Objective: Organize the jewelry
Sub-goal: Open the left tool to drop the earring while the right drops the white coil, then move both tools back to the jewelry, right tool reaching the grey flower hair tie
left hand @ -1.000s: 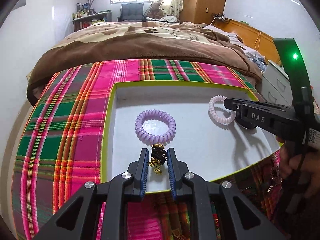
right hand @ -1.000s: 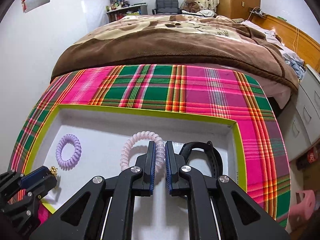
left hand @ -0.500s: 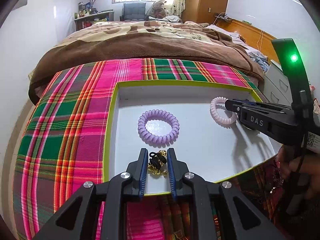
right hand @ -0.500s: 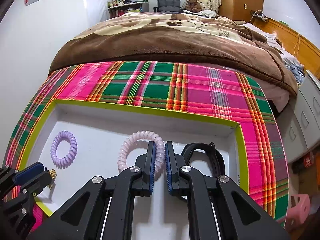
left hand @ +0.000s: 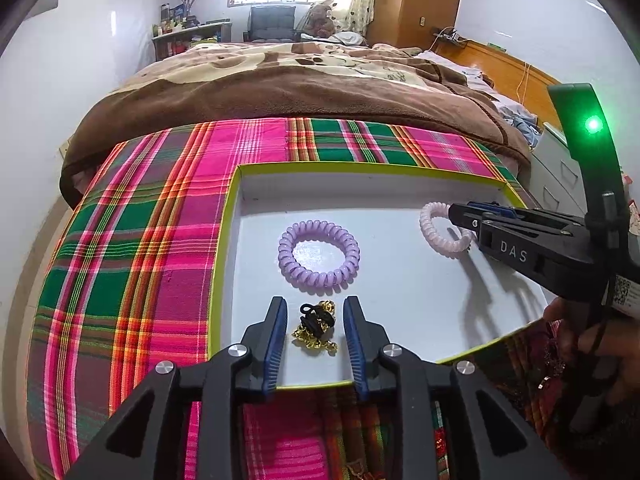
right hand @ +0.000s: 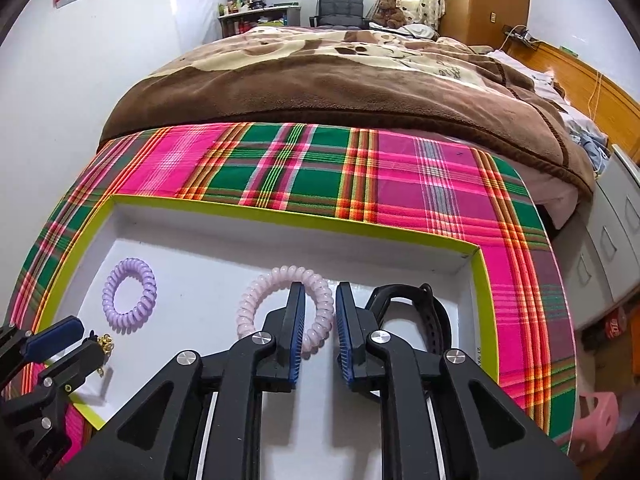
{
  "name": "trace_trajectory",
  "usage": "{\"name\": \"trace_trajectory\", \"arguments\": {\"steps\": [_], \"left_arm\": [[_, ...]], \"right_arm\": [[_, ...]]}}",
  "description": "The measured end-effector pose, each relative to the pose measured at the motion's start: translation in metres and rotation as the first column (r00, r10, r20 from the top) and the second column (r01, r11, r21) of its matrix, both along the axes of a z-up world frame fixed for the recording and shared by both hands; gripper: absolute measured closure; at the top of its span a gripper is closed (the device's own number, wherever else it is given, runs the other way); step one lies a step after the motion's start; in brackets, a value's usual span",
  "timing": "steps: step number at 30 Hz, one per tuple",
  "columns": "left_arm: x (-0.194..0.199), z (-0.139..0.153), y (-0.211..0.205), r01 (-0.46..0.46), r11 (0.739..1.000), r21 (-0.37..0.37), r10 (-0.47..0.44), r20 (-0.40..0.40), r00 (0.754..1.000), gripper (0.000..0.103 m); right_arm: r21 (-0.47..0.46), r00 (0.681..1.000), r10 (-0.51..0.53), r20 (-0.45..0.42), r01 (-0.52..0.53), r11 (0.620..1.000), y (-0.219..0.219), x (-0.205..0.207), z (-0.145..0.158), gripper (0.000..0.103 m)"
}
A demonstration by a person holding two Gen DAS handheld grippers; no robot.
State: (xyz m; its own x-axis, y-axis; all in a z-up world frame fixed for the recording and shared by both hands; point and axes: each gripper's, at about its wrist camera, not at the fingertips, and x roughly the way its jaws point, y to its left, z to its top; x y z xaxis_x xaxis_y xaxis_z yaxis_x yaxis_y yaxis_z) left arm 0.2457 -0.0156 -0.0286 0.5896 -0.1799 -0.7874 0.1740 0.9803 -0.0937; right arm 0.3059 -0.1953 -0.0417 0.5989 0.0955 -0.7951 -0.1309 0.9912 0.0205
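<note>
Jewelry in the tray (left hand: 400, 292) on the cloth-covered bench (left hand: 132, 248)

In the tray, one coil bracelet (left hand: 319, 258) lies left of another coil bracelet (right hand: 284, 306); the chain (left hand: 314, 326) lies at its near edge, the watch strap (right hand: 420, 308) far right.

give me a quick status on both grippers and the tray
Left gripper opening, black-and-gold charm hair tie loose between jaws. Right gripper opening around pale pink spiral hair tie. White tray unobstructed.

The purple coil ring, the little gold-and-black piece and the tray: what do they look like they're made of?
Purple coil ring: looks like glossy, slightly see-through plastic, with highlights on each loop.
Gold-and-black piece: shiny gold beads or links, probably metal or plated, on a matte black cord, maybe elastic.
Tray: likely cardboard, with thin straight walls, a matte white inside and a yellow-green edge.
</note>
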Motion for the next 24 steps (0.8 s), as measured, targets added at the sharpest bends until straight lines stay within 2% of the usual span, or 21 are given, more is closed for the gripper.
{"name": "trace_trajectory", "arguments": {"steps": [3, 14, 24], "left_arm": [[-0.002, 0.001, 0.000, 0.000, 1.000, 0.000, 0.000, 0.004, 1.000, 0.064], [-0.021, 0.019, -0.002, -0.011, 1.000, 0.025, 0.010, 0.040, 0.999, 0.062], [-0.053, 0.034, -0.007, -0.017, 0.999, 0.039, 0.014, 0.072, 0.997, 0.062]], "right_arm": [[0.004, 1.000, 0.009, 0.011, -0.009, 1.000, 0.002, -0.004, 0.003, 0.066], [0.017, 0.999, 0.017, 0.052, -0.018, 1.000, 0.001, -0.027, 0.020, 0.065], [0.044, 0.995, 0.017, 0.096, -0.021, 0.999, -0.002, -0.070, 0.037, 0.065]]}}
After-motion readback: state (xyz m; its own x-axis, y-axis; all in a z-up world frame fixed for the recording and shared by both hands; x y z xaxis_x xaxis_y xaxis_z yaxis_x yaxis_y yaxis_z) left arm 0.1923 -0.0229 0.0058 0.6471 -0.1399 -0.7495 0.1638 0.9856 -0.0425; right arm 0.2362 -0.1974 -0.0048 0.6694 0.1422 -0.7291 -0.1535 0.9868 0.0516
